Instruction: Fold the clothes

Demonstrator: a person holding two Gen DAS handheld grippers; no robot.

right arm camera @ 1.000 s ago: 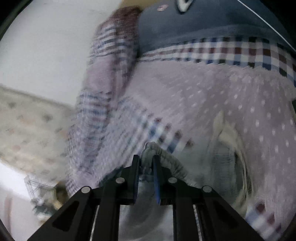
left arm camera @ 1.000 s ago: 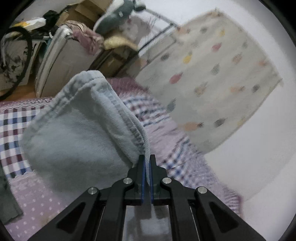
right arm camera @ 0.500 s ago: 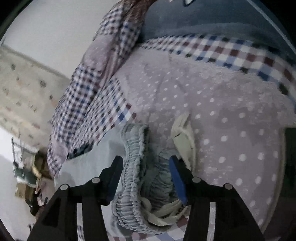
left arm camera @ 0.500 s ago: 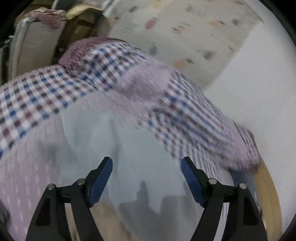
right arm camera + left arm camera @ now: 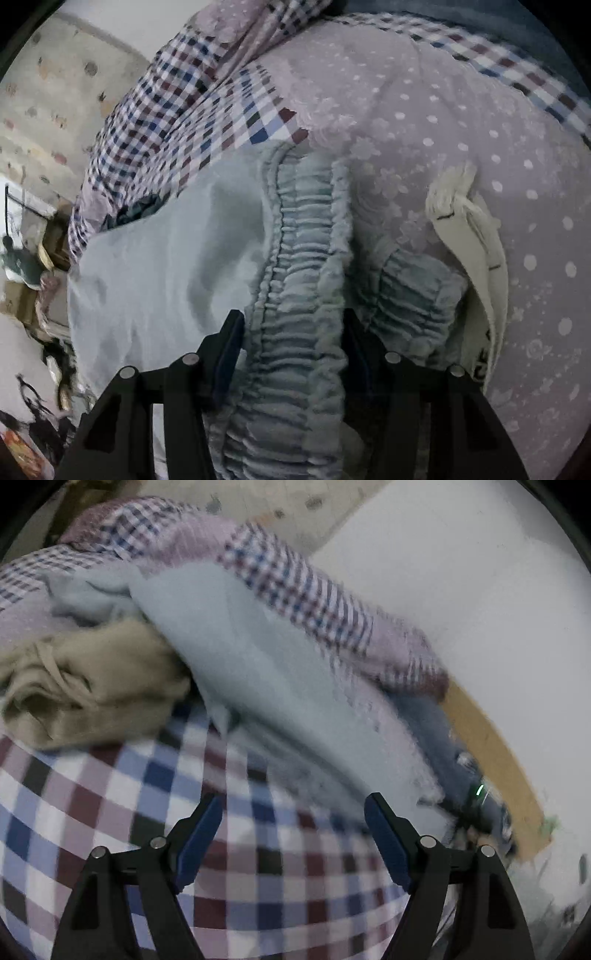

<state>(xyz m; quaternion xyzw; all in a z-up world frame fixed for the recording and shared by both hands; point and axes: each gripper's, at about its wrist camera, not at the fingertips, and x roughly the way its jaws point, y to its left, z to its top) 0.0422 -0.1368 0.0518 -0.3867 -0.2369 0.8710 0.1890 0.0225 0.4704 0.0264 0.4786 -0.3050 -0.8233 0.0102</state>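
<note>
blue shorts (image 5: 295, 295) waistband between spread right gripper (image 5: 291, 332) jaws

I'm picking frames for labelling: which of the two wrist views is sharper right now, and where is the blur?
Left wrist view: motion-smeared, with the light blue garment and checked bedding soft. Right wrist view: much sharper, the gathered waistband crisp, though dim at the bottom; both bend straight lines toward the rim.

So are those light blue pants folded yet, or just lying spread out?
Folded, it seems: the light blue pants lie doubled on the bed, gathered waistband in stacked layers. Both grippers are open, nothing held.
</note>
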